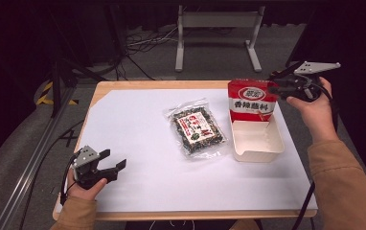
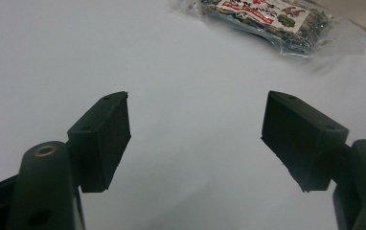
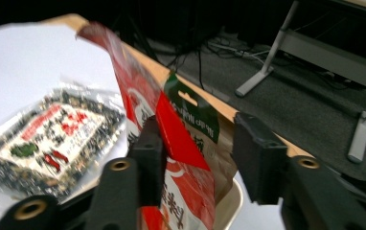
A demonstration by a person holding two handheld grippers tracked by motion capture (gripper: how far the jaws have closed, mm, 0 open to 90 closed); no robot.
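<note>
A red and white packet (image 1: 252, 100) with printed characters stands upright at the far end of a cream tray (image 1: 257, 143). My right gripper (image 1: 278, 86) holds its top right corner. In the right gripper view the packet (image 3: 181, 124) sits between the two jaws of my right gripper (image 3: 198, 153), which press on its puffy sides. A clear bag of dark speckled food (image 1: 197, 127) lies flat on the white sheet, left of the tray. My left gripper (image 1: 114, 160) rests near the front left of the table, open and empty, with the clear bag (image 2: 267, 17) far ahead of my left gripper (image 2: 195, 129).
A white sheet (image 1: 138, 143) covers most of the wooden table (image 1: 104, 86). Beyond the far edge stand a grey metal frame (image 1: 217, 28) and loose cables on the floor. A tripod leg (image 1: 56, 86) stands off the left side.
</note>
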